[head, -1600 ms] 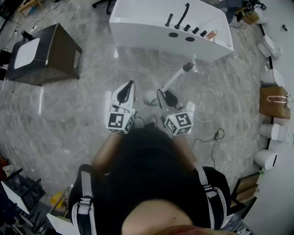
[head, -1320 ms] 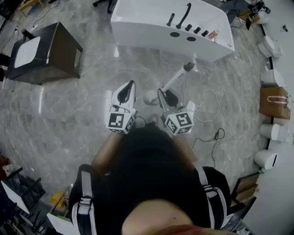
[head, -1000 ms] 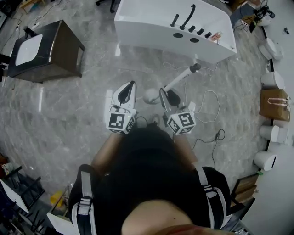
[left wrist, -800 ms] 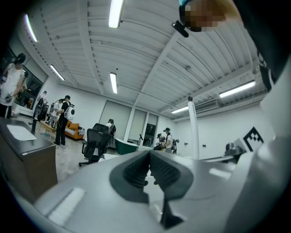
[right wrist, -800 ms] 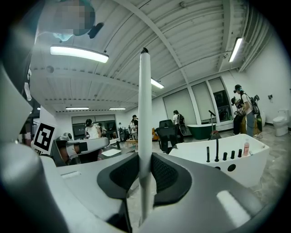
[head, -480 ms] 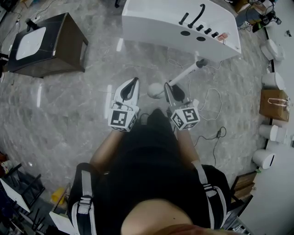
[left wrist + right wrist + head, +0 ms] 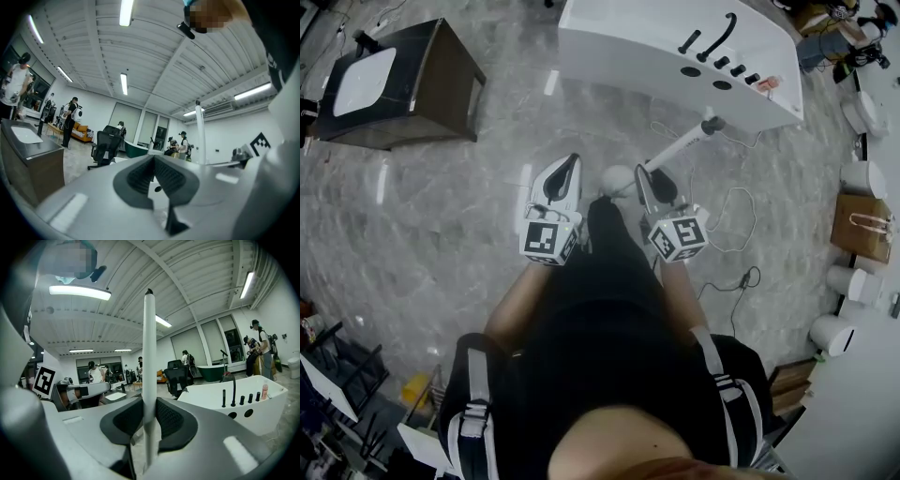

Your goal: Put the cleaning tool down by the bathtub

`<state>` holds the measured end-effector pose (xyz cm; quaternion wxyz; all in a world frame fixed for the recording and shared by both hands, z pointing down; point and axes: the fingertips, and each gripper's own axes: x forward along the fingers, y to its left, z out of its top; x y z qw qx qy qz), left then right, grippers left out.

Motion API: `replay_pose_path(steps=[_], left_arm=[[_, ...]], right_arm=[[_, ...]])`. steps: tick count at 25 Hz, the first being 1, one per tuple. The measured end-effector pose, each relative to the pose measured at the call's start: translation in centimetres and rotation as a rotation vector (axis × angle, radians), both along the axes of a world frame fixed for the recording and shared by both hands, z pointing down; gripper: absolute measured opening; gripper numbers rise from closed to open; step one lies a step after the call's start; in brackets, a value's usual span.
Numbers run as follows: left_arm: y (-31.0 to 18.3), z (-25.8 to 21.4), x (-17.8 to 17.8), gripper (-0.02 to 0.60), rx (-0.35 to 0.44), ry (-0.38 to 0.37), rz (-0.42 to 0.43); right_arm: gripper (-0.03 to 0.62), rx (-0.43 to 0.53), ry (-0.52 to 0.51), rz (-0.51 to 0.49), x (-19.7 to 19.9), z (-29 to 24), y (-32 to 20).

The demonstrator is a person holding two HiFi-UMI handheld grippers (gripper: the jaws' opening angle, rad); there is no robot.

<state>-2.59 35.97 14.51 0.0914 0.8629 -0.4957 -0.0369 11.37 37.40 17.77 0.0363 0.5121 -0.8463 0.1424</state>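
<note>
The cleaning tool is a long white handle (image 7: 680,147) with a round white head (image 7: 617,178) low over the grey floor. My right gripper (image 7: 645,178) is shut on that handle, which rises straight up between the pads in the right gripper view as a white pole (image 7: 149,348). Beside it, my left gripper (image 7: 570,167) is shut with nothing in it, its pads (image 7: 140,176) meeting at the tips. The white bathtub (image 7: 628,47) with black taps stands just beyond the tool, also seen as a white tub (image 7: 211,404) at the right.
A dark cabinet with a white basin (image 7: 394,80) stands at the far left. Loose cables (image 7: 727,202) lie on the floor right of the tool. White toilets (image 7: 862,178) and a brown bag (image 7: 861,225) line the right wall. A black office chair (image 7: 105,145) and several people are farther off.
The view has shifted toward the bathtub, which sits further right in the picture. A dark leg has come forward between the two grippers. The right grip on the handle is unchanged.
</note>
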Motion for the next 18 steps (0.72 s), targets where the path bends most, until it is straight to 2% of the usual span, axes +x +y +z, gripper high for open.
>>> replay_pose_path(steps=[18], left_arm=[[-15.9,1.5,5.9,0.009,-0.028,-0.044,-0.130]], right_arm=[[0.087,-0.011,0.002,-0.162,4.6,2.3,-16.9]])
